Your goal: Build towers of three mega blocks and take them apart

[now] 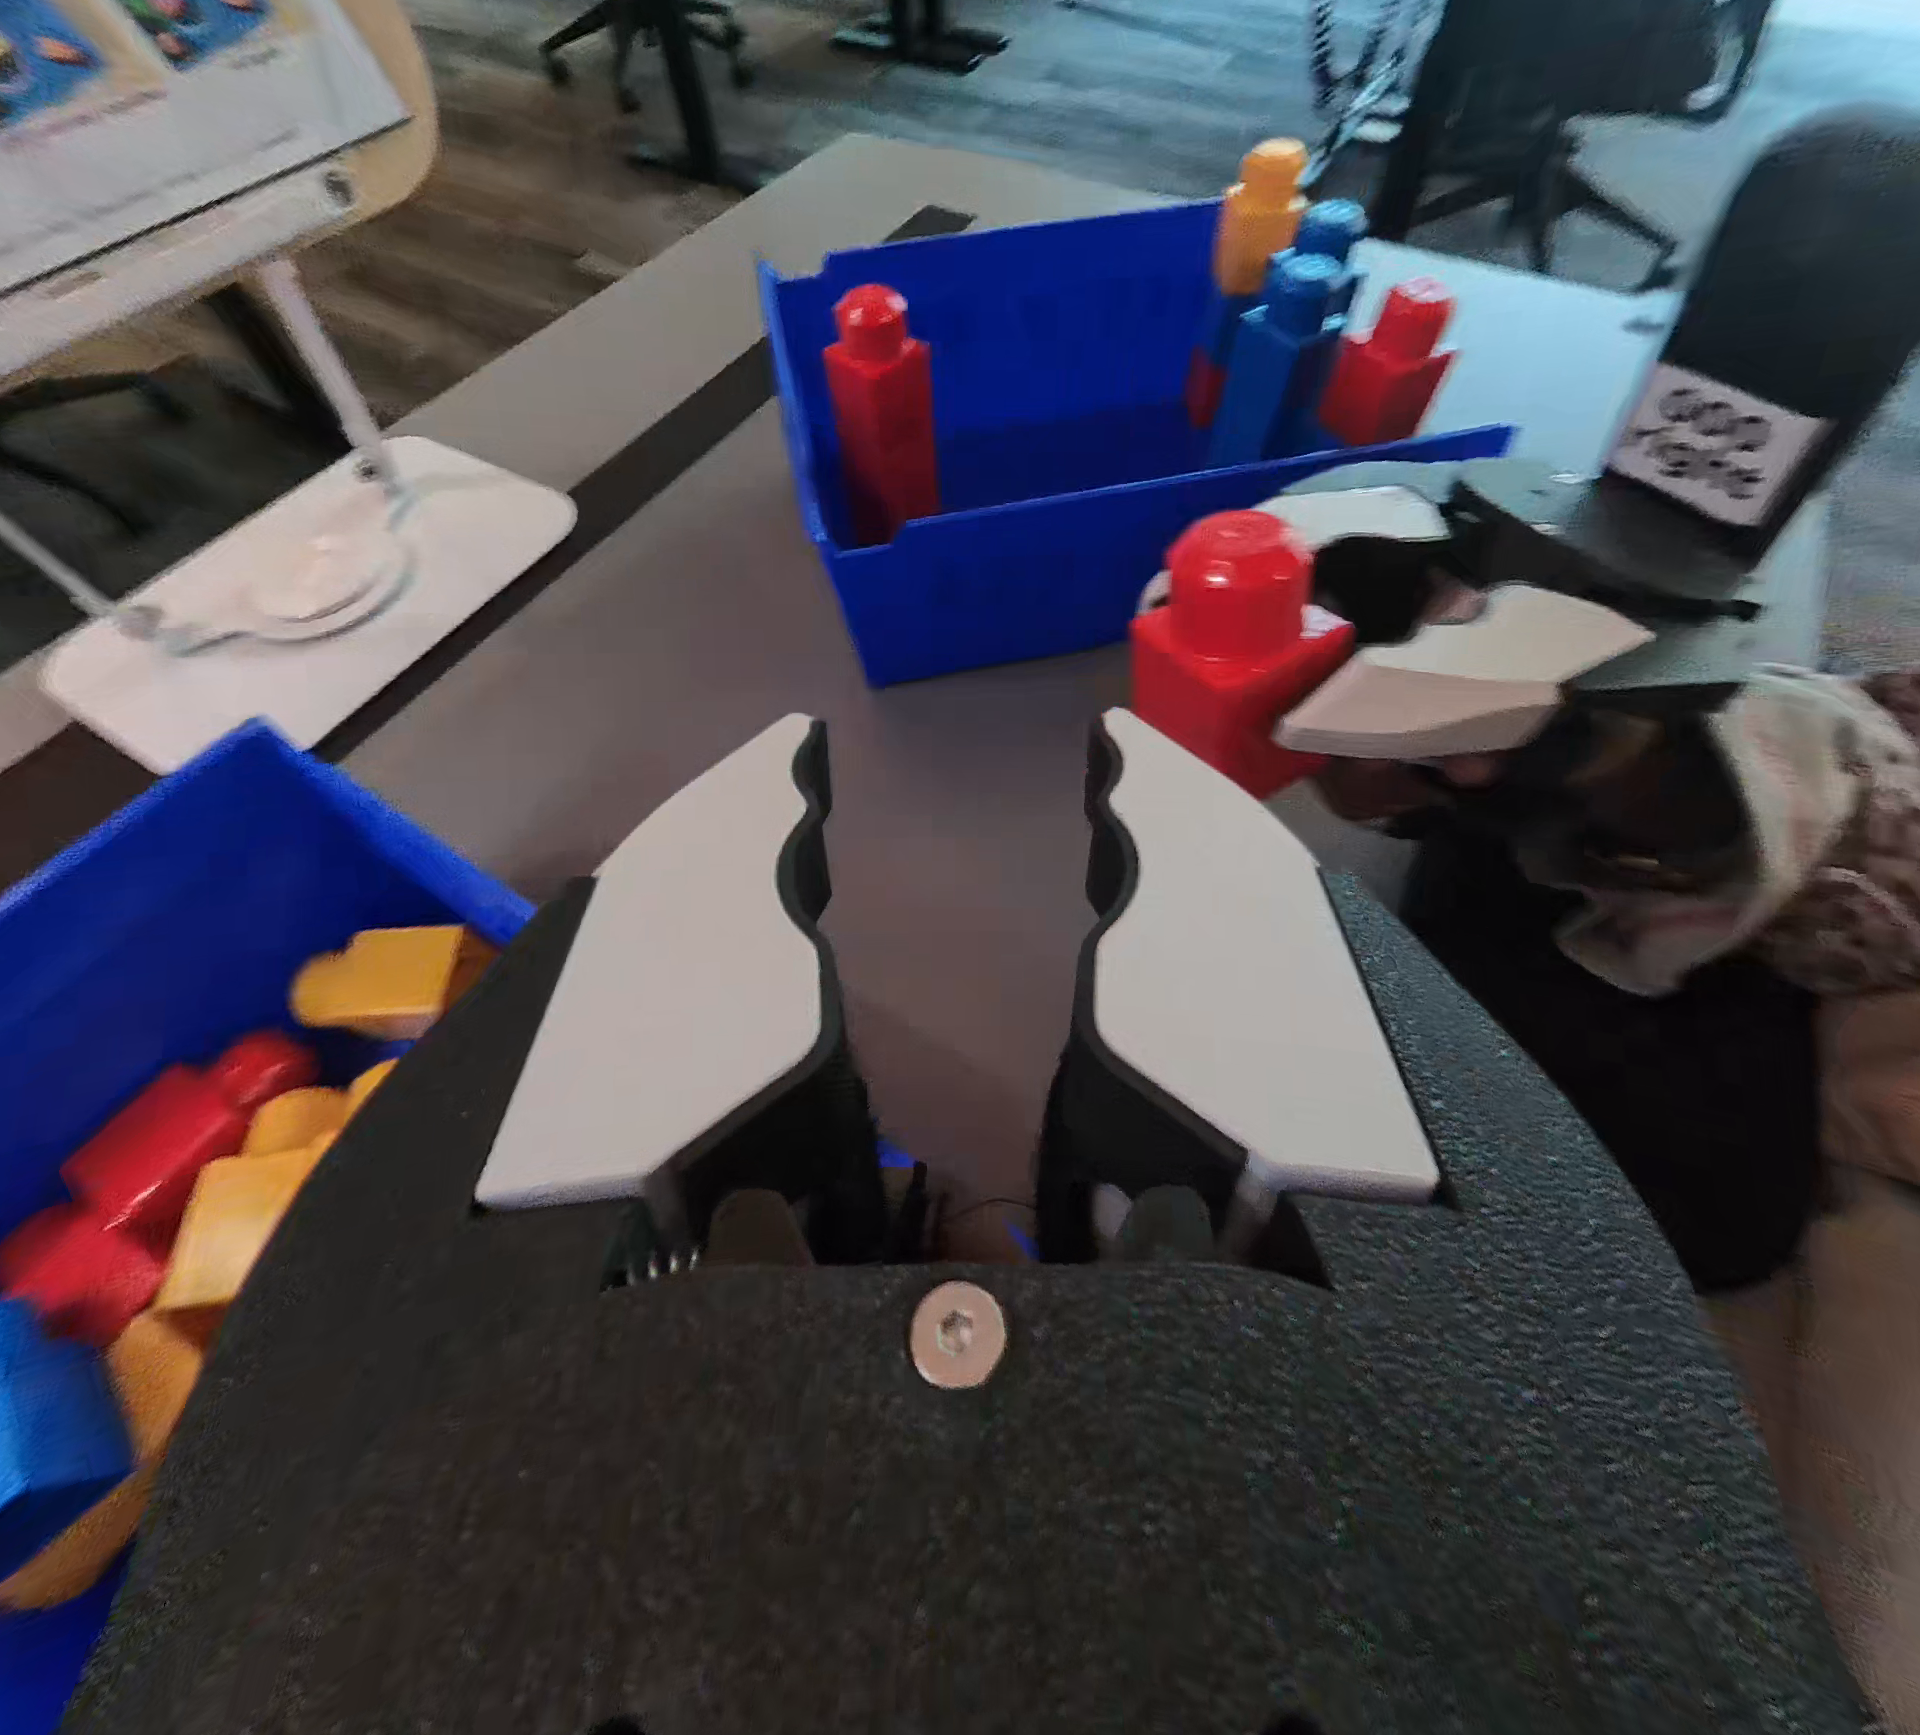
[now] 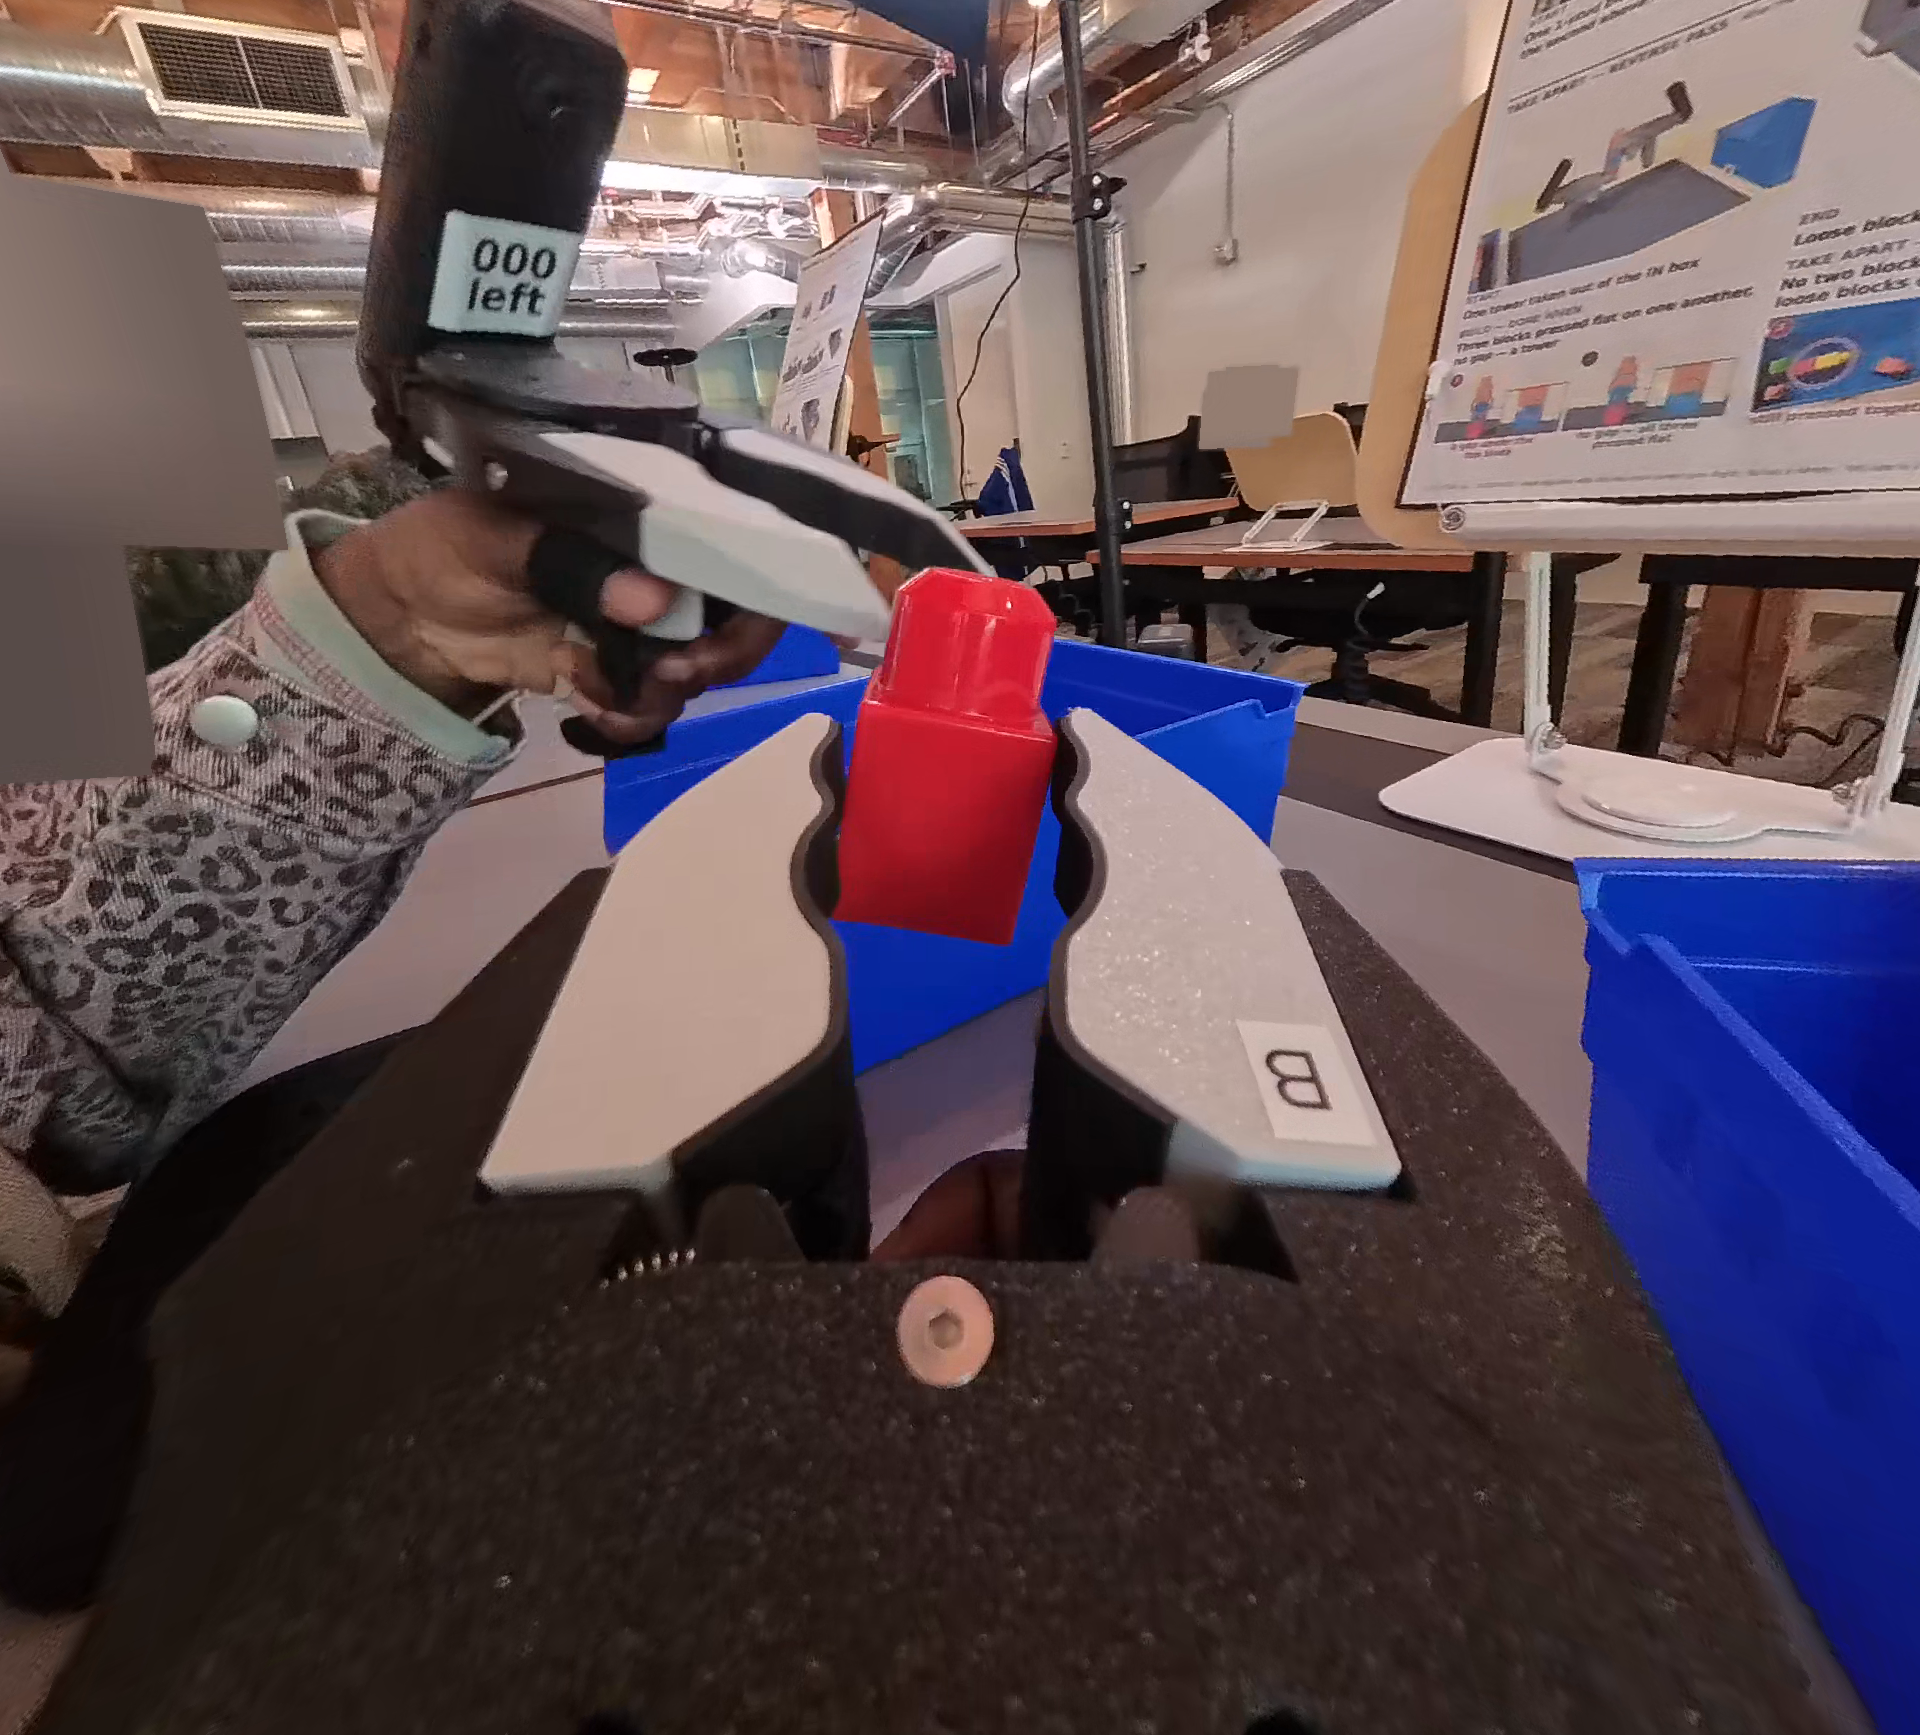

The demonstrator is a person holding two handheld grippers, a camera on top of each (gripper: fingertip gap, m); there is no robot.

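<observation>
We see the red block (image 2: 940, 812) gripped between the fingers of our right tool (image 2: 943, 740), stud upward, held above the bench (image 1: 665, 646) just beside the far blue bin (image 1: 997, 584); that bin holds upright red, blue and orange towers (image 1: 1283, 345). Our left tool (image 1: 956, 755) hangs with its fingers parted and nothing between them; the near blue bin (image 1: 156, 864) holds loose blocks (image 1: 197, 1197).
</observation>
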